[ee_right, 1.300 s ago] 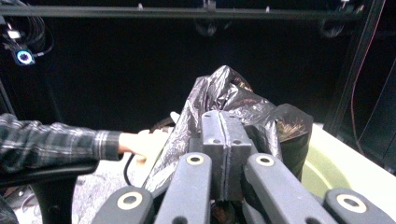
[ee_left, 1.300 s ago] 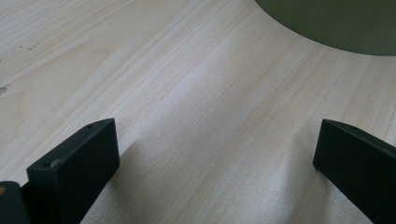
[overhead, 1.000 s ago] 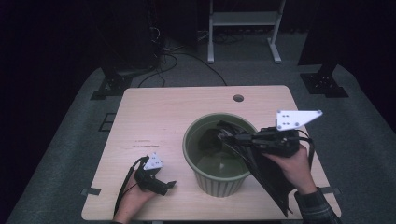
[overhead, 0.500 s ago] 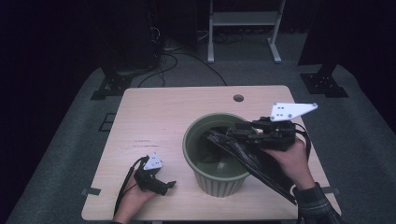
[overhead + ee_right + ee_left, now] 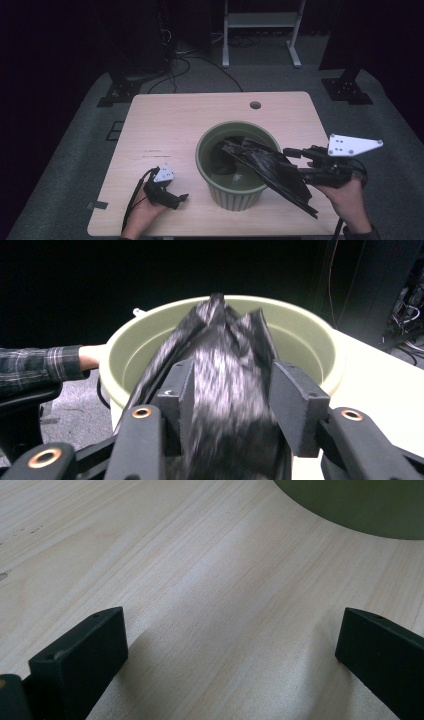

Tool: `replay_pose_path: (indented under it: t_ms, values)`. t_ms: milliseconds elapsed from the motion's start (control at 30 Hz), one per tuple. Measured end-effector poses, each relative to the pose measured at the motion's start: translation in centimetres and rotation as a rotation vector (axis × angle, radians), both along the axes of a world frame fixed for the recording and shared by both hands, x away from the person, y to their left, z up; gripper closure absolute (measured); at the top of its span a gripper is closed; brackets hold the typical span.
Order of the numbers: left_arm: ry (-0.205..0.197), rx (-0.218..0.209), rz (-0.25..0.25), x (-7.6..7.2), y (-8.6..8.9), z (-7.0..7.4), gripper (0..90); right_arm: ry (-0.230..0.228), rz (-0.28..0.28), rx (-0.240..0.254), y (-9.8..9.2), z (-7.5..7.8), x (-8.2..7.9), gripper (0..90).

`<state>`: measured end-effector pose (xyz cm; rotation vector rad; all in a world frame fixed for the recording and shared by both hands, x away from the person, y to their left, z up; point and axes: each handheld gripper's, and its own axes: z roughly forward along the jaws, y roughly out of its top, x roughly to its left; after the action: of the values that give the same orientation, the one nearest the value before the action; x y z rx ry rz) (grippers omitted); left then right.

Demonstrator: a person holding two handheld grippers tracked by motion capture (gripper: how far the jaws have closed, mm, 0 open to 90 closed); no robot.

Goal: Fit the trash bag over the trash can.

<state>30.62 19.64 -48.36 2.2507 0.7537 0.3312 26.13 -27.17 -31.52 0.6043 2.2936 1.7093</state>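
A pale green bucket (image 5: 235, 197) stands on the wooden table (image 5: 170, 125), front of centre. A crumpled black plastic bag (image 5: 265, 162) lies half inside it and slants out over the right rim toward the table's front edge. My right gripper (image 5: 294, 162), just right of the bucket, is shut on the bag. In the right gripper view the bag (image 5: 225, 340) is bunched between the jaws of that gripper (image 5: 230, 385), in front of the bucket (image 5: 310, 335). My left gripper (image 5: 175, 198) rests open on the table left of the bucket, holding nothing (image 5: 230, 645).
A small round hole (image 5: 255, 105) sits near the table's far edge. The bucket's wall (image 5: 360, 505) is close ahead of the left gripper. A plaid sleeve and hand (image 5: 50, 365) lie beyond the bucket. Stands and cables (image 5: 200, 55) are on the floor behind.
My right gripper has drawn back to the right and toward the person, pulling the bag farther out over the bucket's right rim. The left gripper has not moved.
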Motion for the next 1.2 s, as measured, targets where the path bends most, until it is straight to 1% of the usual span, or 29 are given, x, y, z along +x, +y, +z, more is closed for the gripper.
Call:
replay_pose_path:
  t_ms: [67, 133, 233, 367, 500, 567, 700, 733, 767, 800, 833, 867, 900, 933, 1067, 1200]
  values:
    - [0.000, -0.001, 0.000, 0.0, 0.0, 0.0, 0.0, 0.009, -0.013, 0.006, -0.7, -0.6, -0.6, 50.6]
    - [0.000, 0.000, 0.000, 0.0, 0.0, 0.0, 0.0, 0.008, -0.023, 0.019, -1.3, -1.0, -1.4, 49.9]
    - [0.000, 0.000, 0.000, 0.0, 0.0, 0.0, 0.0, 0.015, -0.026, 0.045, -2.3, -1.2, -2.7, 49.9]
    - [0.000, 0.000, 0.002, 0.0, 0.0, 0.0, 0.0, 0.011, -0.009, 0.077, -3.1, -1.1, -4.5, 50.1]
    - [-0.001, -0.001, 0.003, 0.0, 0.0, 0.0, 0.0, 0.022, 0.007, 0.085, -3.2, -1.1, -5.9, 50.5]
    - [-0.001, -0.002, 0.003, 0.0, 0.0, 0.0, 0.0, 0.034, 0.018, 0.082, -3.2, -1.2, -6.2, 51.7]
    - [-0.001, -0.001, 0.003, 0.0, 0.0, 0.0, 0.0, 0.067, 0.031, 0.057, -2.9, -2.0, -6.3, 61.2]
    - [0.000, 0.000, 0.002, 0.0, 0.0, 0.0, 0.0, 0.074, 0.035, 0.048, -2.9, -2.2, -6.2, 67.7]
    - [0.000, 0.000, 0.002, 0.0, 0.0, 0.0, 0.0, 0.083, 0.039, 0.040, -2.8, -2.5, -6.1, 71.4]
    - [0.000, 0.000, 0.002, 0.0, 0.0, 0.0, 0.0, 0.095, 0.043, 0.038, -2.7, -2.7, -5.9, 72.4]
    - [0.000, 0.000, 0.002, 0.0, 0.0, 0.0, 0.0, 0.107, 0.051, 0.036, -2.7, -3.0, -5.7, 75.9]
    - [0.000, 0.000, 0.002, 0.0, 0.0, 0.0, 0.0, 0.112, 0.054, 0.029, -2.5, -3.1, -5.6, 81.6]
    - [0.000, 0.000, 0.002, 0.0, 0.0, 0.0, 0.0, 0.107, 0.051, 0.025, -2.5, -3.3, -5.5, 84.7]
    - [0.000, 0.000, 0.002, 0.0, 0.0, 0.0, 0.0, 0.115, 0.053, 0.026, -2.4, -3.4, -5.4, 89.4]
    - [0.000, 0.001, 0.003, 0.0, 0.0, 0.0, 0.0, 0.109, 0.049, 0.031, -2.1, -3.1, -4.9, 90.0]
    - [0.001, -0.001, 0.002, -0.1, 0.0, 0.0, 0.0, 0.080, 0.052, 0.041, -1.6, -2.0, -4.3, 90.0]
